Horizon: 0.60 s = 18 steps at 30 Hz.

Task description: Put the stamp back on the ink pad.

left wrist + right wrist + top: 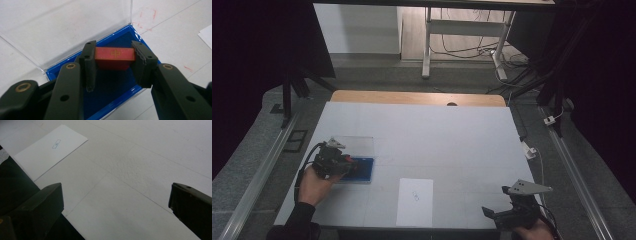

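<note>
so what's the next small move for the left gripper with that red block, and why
Probably lift it straight up a little. The left gripper is shut on the red block, which sits over the blue tray beside its open clear lid. Whether the block is coming out or going in, I cannot tell.

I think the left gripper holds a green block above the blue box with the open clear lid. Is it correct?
Not quite: the block is red, not green, as the left gripper view shows. The left gripper does hold it over the blue box, whose clear lid is open.

Red block (115, 58) w/ gold mark, blue tray (117, 85)
</note>
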### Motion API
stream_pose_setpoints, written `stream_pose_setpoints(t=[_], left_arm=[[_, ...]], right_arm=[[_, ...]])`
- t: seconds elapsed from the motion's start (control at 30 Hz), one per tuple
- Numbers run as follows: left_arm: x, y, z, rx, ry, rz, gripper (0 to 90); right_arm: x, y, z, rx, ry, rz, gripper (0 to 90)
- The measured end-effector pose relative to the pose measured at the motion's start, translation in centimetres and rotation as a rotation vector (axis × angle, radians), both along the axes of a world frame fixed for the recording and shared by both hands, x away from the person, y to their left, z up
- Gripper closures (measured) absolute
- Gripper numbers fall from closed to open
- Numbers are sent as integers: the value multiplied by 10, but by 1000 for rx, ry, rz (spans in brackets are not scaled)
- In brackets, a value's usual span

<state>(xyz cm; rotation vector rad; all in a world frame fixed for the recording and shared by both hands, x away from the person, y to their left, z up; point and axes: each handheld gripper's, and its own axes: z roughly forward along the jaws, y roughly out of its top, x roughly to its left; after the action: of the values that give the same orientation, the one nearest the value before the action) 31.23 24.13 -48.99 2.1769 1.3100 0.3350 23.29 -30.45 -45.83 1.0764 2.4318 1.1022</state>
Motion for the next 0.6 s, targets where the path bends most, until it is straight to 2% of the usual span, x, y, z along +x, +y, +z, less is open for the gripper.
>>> stream_pose_setpoints(t=[0.2, 0.43, 0.6], left_arm=[[2, -2, -3, 12, 5, -6, 581], [4, -7, -7, 58, 14, -15, 577], [4, -8, -7, 61, 14, -15, 577]], right_arm=[[0, 0, 0, -3, -1, -1, 0], [0, 0, 0, -3, 0, 0, 0], [0, 0, 0, -4, 0, 0, 0]])
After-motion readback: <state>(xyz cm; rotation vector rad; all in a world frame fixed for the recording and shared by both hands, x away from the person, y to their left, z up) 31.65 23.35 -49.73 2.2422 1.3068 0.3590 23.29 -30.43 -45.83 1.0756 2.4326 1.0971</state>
